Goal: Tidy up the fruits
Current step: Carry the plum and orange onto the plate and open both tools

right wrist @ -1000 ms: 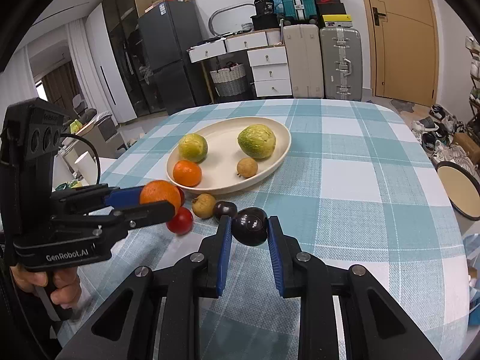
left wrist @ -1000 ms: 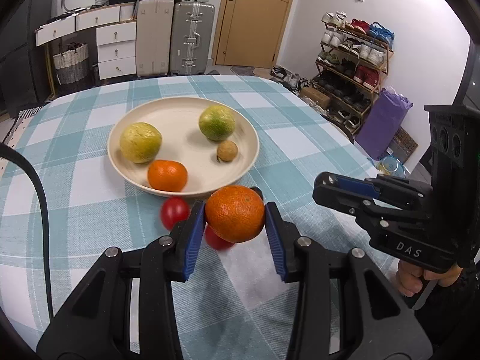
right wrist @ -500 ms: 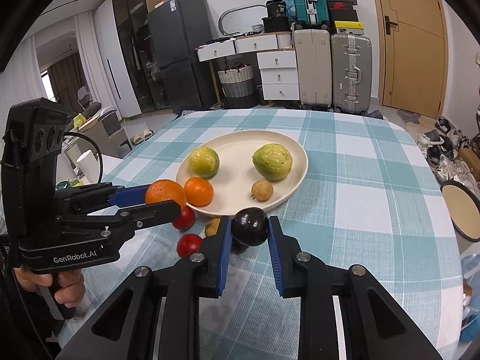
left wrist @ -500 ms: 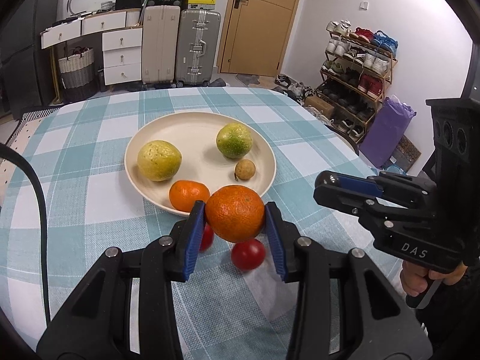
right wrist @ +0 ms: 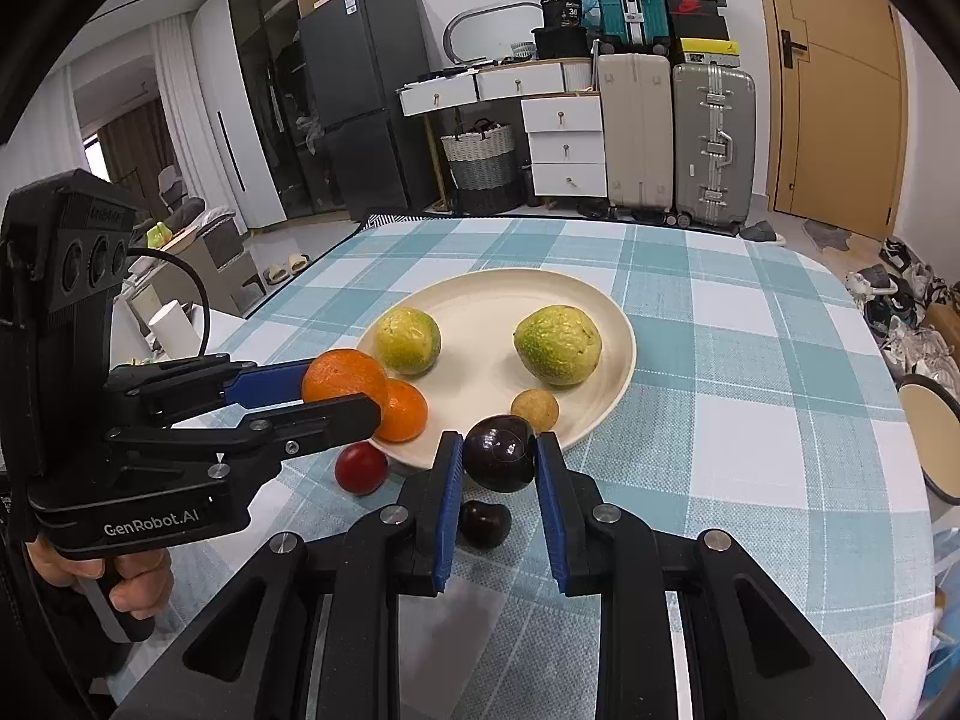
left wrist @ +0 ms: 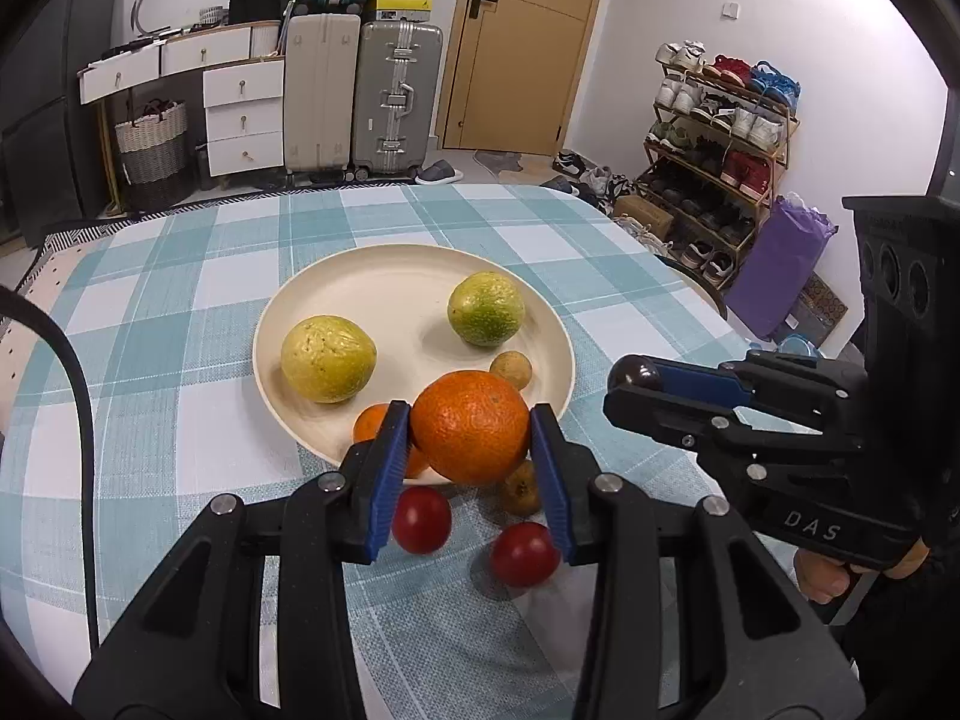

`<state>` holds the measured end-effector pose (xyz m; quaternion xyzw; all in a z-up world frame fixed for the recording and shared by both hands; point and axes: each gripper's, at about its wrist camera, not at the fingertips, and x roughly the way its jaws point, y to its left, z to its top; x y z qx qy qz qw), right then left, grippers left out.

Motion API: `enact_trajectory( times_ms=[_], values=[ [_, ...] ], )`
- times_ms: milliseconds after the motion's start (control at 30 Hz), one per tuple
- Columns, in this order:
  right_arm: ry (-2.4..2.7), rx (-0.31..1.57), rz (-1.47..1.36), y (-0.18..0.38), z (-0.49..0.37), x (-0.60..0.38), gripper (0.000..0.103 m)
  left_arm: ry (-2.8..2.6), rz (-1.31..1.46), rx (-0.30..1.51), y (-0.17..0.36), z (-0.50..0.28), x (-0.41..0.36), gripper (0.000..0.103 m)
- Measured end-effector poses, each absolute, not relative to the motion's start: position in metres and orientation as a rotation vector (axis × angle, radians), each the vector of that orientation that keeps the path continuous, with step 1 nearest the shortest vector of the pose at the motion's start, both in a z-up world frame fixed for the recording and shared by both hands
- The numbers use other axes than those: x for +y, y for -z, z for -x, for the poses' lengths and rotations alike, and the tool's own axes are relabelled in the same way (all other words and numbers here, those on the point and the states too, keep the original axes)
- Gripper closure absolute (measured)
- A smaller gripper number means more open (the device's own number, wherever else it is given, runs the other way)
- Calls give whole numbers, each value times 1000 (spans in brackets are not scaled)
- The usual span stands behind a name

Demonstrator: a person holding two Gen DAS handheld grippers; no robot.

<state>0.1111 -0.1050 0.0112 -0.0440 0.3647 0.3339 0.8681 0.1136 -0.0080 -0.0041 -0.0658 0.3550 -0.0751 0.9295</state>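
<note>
My left gripper [left wrist: 471, 456] is shut on a large orange [left wrist: 471, 425] and holds it above the near rim of the cream plate [left wrist: 384, 276]. My right gripper [right wrist: 499, 468] is shut on a dark plum [right wrist: 499, 461], also raised at the plate's near rim [right wrist: 624, 330]. The plate holds a yellow-green guava [left wrist: 328, 358], a green citrus [left wrist: 485, 309], a small orange [right wrist: 403, 411] and a small tan fruit [left wrist: 511, 369]. Two red tomatoes [left wrist: 421, 519] [left wrist: 523, 553], a brownish fruit [left wrist: 521, 487] and a second dark plum [right wrist: 483, 523] lie on the cloth below.
The round table has a teal checked cloth [left wrist: 180, 276]. Its right edge drops off toward a shoe rack [left wrist: 714, 138] and purple bag [left wrist: 780, 264]. Suitcases [left wrist: 396, 96] and drawers [left wrist: 243, 114] stand behind. A round tray [right wrist: 930, 438] sits off the table's right side.
Both grippers have risen and moved forward toward the plate with their fruits still held. The loose fruits on the cloth now show below the fingers.
</note>
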Motion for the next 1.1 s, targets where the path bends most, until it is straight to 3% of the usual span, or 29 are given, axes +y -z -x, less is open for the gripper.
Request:
enact_trajectory(
  times_ms=[1100],
  values=[
    [-725,801,110,6,-139,-78,78,128,112,739,28,-164,-5,66]
  ],
)
